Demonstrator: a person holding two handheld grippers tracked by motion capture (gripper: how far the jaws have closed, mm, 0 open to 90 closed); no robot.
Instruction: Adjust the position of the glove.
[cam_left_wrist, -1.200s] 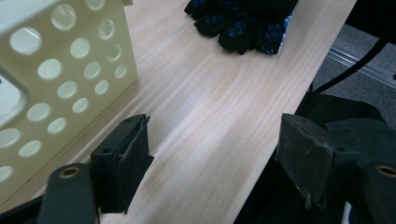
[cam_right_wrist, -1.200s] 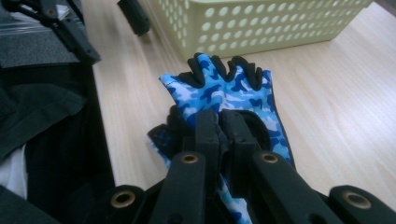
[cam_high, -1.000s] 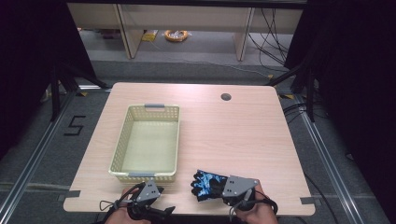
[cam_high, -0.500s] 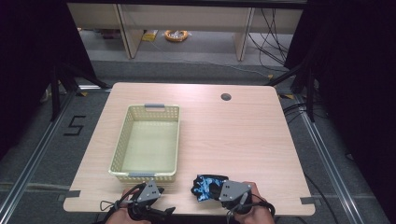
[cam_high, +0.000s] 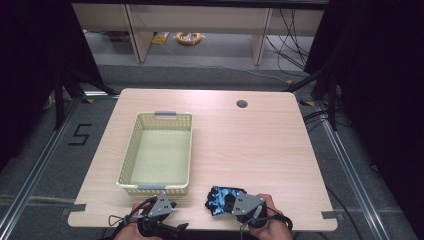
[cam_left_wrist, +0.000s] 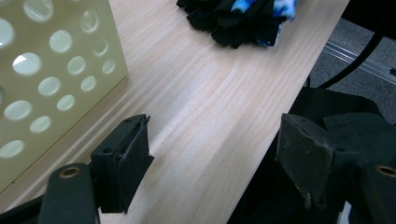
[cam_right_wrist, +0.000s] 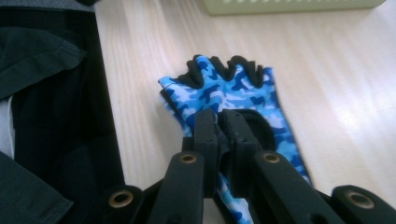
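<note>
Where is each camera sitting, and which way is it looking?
High view: above the person's side, looking forward and down at the table, basket and glove; both hands show at the bottom.
Left gripper view: on the left gripper, jaws apart over bare wood beside the basket wall.
Right gripper view: on the right gripper, jaws shut on the blue camouflage glove.
All three views share the glove and the basket.

One basket, one glove, two grippers on the surface (cam_high: 260, 150).
One yellow perforated basket (cam_high: 159, 150) (toward the left edge); one blue camouflage glove (cam_high: 221, 198) at the near edge; left gripper (cam_high: 159, 215) and right gripper (cam_high: 239, 203).
</note>
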